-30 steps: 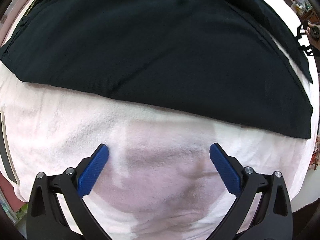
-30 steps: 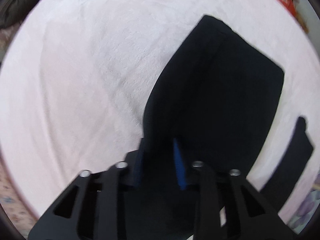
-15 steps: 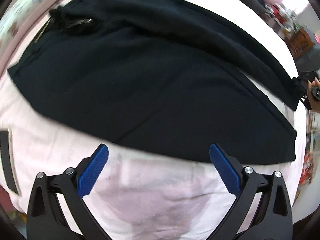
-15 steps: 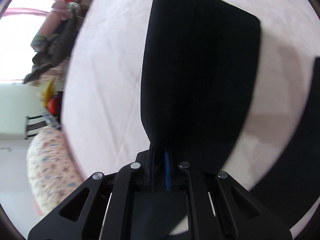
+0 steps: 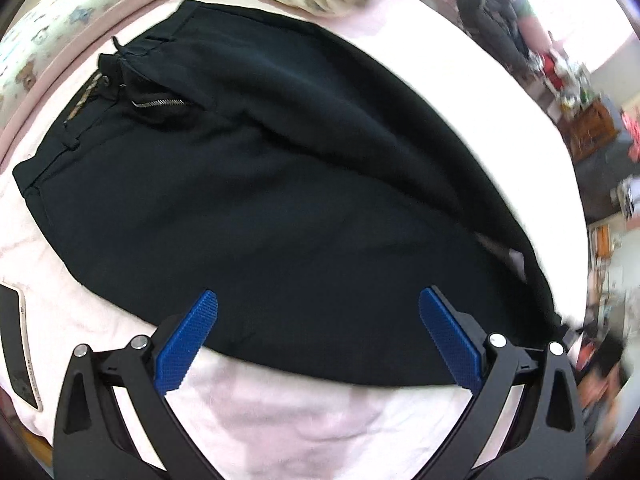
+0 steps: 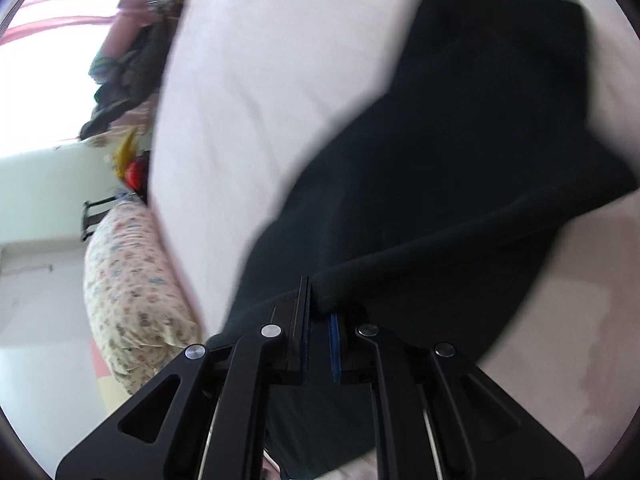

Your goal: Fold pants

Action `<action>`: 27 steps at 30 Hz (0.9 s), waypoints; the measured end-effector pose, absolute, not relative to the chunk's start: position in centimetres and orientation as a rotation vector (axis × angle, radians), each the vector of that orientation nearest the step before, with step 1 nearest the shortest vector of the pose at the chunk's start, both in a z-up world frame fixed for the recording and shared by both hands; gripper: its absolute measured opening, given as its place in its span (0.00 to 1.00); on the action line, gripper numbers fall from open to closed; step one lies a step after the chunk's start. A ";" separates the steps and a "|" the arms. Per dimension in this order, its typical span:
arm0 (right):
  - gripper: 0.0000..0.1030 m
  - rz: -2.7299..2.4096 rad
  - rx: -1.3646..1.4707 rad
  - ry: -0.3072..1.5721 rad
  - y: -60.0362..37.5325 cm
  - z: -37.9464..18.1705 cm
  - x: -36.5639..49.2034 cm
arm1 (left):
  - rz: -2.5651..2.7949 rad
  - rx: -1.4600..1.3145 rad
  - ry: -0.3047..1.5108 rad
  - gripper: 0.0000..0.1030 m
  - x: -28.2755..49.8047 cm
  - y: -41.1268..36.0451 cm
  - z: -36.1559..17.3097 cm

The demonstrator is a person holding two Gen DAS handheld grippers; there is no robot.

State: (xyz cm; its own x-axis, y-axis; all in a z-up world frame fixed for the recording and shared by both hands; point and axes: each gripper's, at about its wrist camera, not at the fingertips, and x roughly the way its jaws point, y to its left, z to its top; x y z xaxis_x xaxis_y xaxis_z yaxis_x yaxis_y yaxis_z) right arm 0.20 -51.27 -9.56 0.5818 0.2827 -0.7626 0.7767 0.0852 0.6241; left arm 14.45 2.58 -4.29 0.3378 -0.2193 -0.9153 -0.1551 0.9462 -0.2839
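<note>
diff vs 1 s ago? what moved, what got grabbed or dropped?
The right gripper, shut on the pants throughout, has carried its pinched edge across the pink bed cover, folding the fabric over itself. The left gripper has pulled back, so the waistband and zipper now show. Unchanged: left jaws wide open and empty; nothing let go.

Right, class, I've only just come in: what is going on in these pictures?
A person with a gripper in each hand is folding black pants on a bed covered with a pink blanket. The right gripper is shut on a fold of the dark cloth and lifts it above the blanket. The left gripper hangs open over the pants, holding nothing. The waistband and zip lie at the far left.
</note>
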 end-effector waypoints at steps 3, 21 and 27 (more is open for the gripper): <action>0.08 -0.509 1.515 0.974 -50.2 -11.5 -3.7 | -0.006 -0.345 1.203 0.98 15.8 3.3 -3.8; 0.08 -0.509 1.503 0.914 -51.1 -9.9 -4.2 | 0.027 -0.752 1.286 0.84 41.2 10.5 -7.0; 0.08 -0.507 1.499 0.920 -51.2 -9.9 -3.7 | 0.107 -0.907 1.358 0.65 44.3 9.9 -11.4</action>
State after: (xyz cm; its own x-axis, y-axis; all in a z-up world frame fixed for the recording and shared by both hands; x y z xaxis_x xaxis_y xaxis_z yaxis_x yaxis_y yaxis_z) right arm -3.68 -51.18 -9.90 0.5864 0.2494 -0.7707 0.7848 0.0603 0.6167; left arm 44.34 9.87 -11.41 0.2620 -0.4243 -0.8668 -0.5553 0.6684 -0.4949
